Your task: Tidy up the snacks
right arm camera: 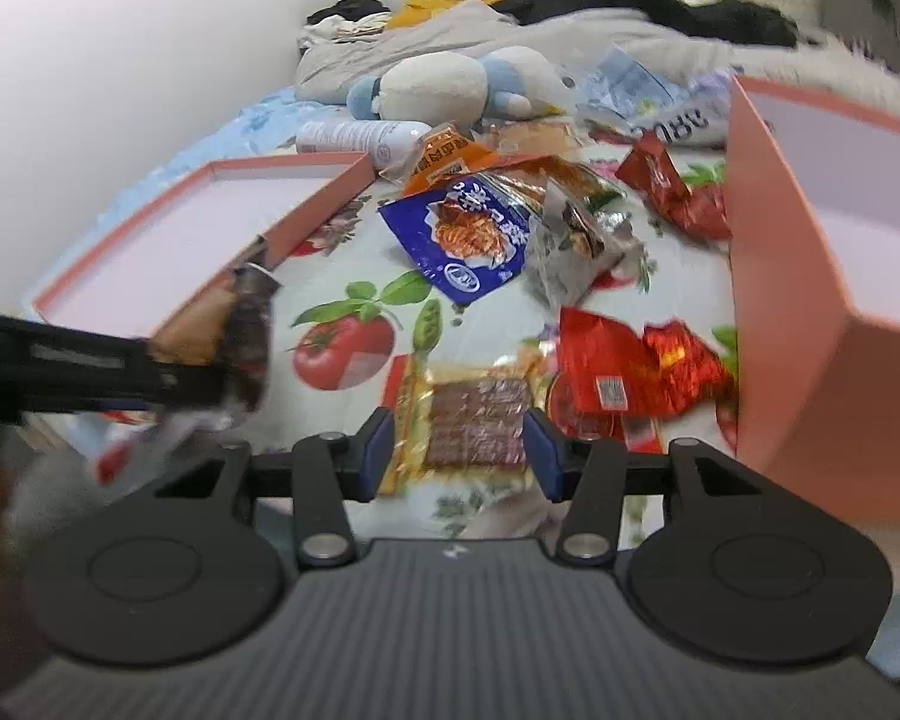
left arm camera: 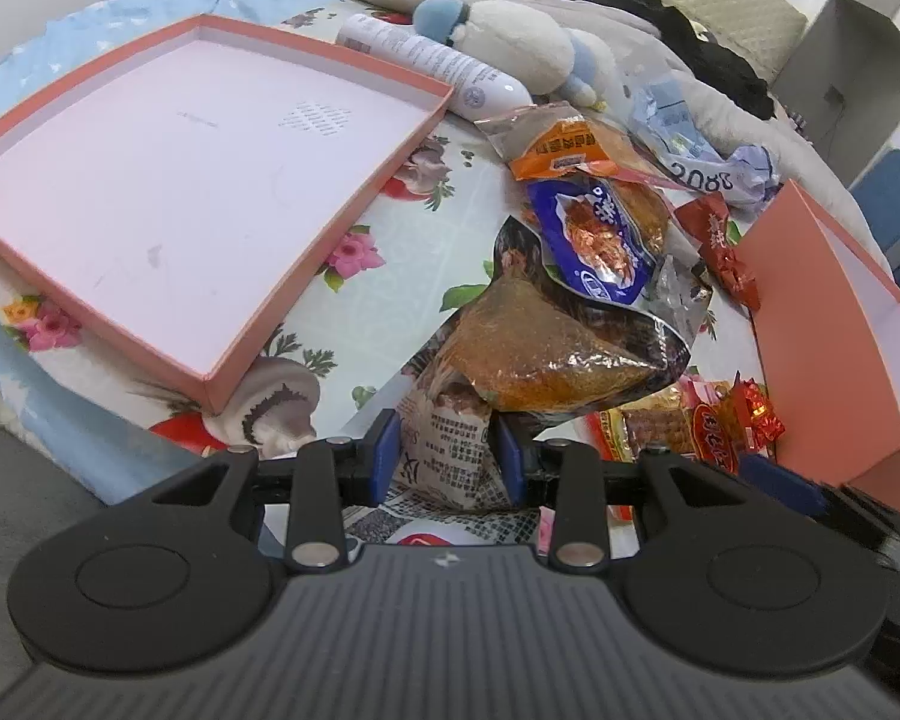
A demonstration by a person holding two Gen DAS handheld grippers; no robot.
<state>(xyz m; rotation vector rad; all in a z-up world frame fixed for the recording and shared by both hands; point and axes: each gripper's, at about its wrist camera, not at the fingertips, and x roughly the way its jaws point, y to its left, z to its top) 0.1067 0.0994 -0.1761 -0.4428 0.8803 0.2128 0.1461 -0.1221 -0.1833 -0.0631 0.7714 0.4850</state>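
Snacks lie scattered over the flower-and-tomato printed bedsheet (left arm camera: 450, 192), between two salmon-pink cardboard box halves. Furthest left sits the shallow pink lid-like tray (left arm camera: 168, 180), nothing in it. Just right of it the left gripper (left arm camera: 447, 456) has its blue pads pressed on the newspaper-print end of a large brown-and-black foil snack bag (left arm camera: 540, 354), held up above the sheet – so this bag looks to be the one in hand, ready to go into a box. Beyond it lie a blue foil packet with a noodle picture (left arm camera: 594, 240) and an orange packet (left arm camera: 564, 150), overlapping. Further right, the right gripper (right arm camera: 459, 450) hangs over a clear yellow-edged packet of brown dried-meat slices (right arm camera: 468, 420); its jaws stand apart on either side of the packet and I cannot see the pads touching it, so I take it as not yet gripped. By my reckoning the next move calls for lowering onto that flat packet and closing on an edge – it lies thin against the soft sheet, so it may slip. Far right stands the deeper pink box (right arm camera: 810, 276), its inside bare where visible

Counted: two box halves, one brown bag, one blue packet, one orange packet, one meat packet, and several red foil wrappers (right arm camera: 636, 366) – at least three, too crumpled to number exactly
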